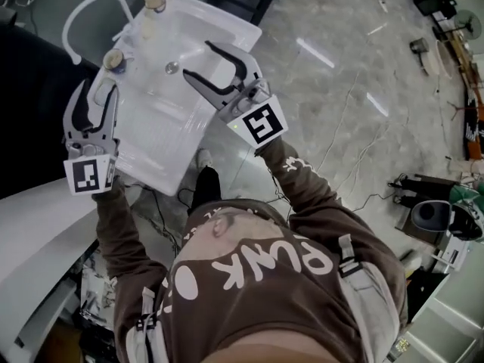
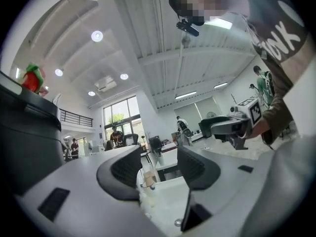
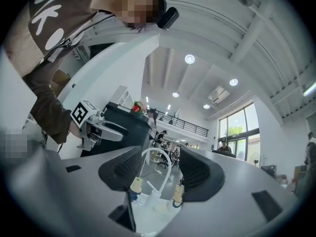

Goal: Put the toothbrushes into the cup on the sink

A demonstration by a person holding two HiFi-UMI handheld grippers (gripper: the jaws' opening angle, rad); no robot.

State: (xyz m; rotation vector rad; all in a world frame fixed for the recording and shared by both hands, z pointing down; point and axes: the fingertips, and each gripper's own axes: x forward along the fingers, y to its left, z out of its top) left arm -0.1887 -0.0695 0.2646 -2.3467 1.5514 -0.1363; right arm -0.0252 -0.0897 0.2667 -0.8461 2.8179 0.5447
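Sink (image 1: 151, 138) sat straight below us, white basin running away from us w/ its drain (image 1: 172, 67) near the middle. Its faucet (image 1: 89, 7) arched off the far-left edge btwn two tan-capped handles (image 1: 113, 59). We held both brown-sleeved arms (image 1: 302, 180) stretched fwd. Left tool (image 1: 97, 89) hung at the sink's left rim, tips just beside the nearer handle, jaws wide w/ nothing btwn them. Right tool (image 1: 197, 59) was over the basin, angled toward the far left, tips near the drain, jaws also wide and empty. Open floor (image 1: 340, 89) ran along the sink's right edge. On the left side a dark block (image 1: 30, 104) crowded in close.
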